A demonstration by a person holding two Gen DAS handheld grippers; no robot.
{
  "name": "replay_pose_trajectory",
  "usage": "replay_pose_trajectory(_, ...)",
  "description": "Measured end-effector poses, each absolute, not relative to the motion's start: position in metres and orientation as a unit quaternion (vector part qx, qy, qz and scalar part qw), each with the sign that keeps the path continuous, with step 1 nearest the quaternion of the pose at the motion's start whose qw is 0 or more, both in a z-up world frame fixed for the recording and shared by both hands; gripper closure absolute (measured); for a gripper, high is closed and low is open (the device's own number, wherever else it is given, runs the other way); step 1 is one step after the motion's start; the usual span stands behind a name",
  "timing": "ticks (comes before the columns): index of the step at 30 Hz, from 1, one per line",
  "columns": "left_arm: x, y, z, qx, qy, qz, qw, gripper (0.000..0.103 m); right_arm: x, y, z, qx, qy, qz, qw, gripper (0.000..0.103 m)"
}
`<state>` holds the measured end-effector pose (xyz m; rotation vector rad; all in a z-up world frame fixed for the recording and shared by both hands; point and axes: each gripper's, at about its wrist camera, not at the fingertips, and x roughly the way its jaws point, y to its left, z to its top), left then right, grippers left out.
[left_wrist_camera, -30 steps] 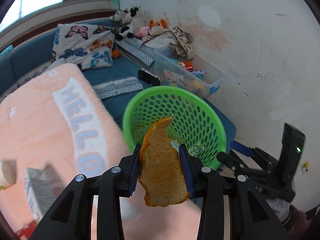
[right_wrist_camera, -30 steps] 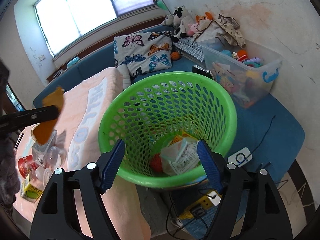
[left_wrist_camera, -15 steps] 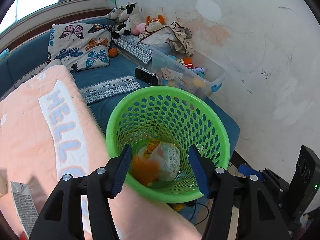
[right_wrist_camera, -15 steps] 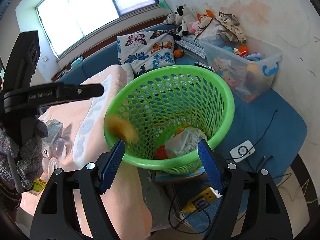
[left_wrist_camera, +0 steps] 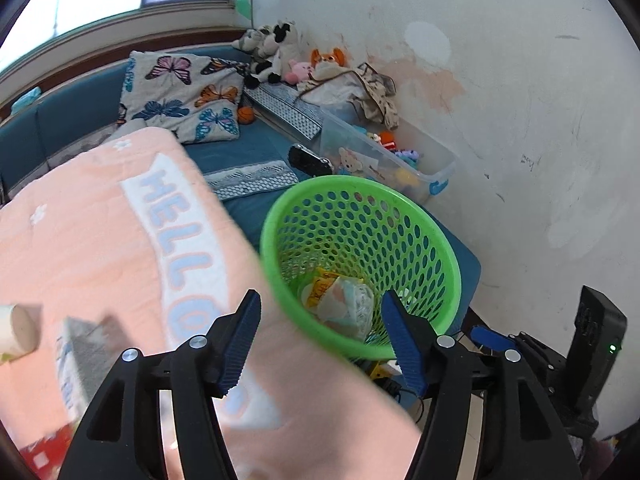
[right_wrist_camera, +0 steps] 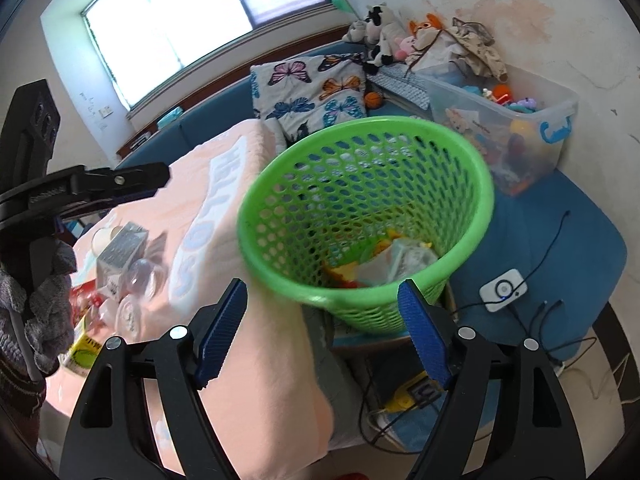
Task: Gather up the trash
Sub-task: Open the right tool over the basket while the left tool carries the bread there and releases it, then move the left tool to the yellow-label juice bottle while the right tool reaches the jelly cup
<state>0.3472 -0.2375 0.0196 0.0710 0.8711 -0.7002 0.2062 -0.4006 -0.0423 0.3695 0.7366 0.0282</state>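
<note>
A green perforated basket [left_wrist_camera: 440, 248] stands beside the pink "HELLO" blanket [left_wrist_camera: 80, 240]; crumpled wrappers [left_wrist_camera: 344, 300] lie in its bottom. It also shows in the right wrist view [right_wrist_camera: 360, 160], with trash [right_wrist_camera: 384, 260] inside. My left gripper [left_wrist_camera: 324, 340] is open and empty, over the blanket's edge near the basket rim. My right gripper [right_wrist_camera: 320, 328] is open and empty in front of the basket. More trash lies on the blanket: a small carton [right_wrist_camera: 120, 256], clear plastic cups [right_wrist_camera: 140, 280], a yellow carton [right_wrist_camera: 80, 356].
A clear toy bin [right_wrist_camera: 504, 120] stands behind the basket by the wall. A butterfly pillow [left_wrist_camera: 180, 100] and stuffed toys [left_wrist_camera: 276, 52] lie on the blue sofa. A white device with cables [right_wrist_camera: 502, 290] lies on the blue mat. My left gripper's body [right_wrist_camera: 48, 192] shows at left.
My left gripper opened and the orange peel fell into the basket. It has since drawn back toward the blanket. The right gripper shifted left, staying open.
</note>
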Motion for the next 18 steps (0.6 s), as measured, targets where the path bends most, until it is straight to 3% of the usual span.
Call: replay_pose_trajectory(18, 0.292, -0.083, 0.020, -0.018, 0.401, -0.266, 0.877, 0.037, 0.204, -0.283, -0.041, 0.107, 0.381, 0.116, 0.911, 0.019)
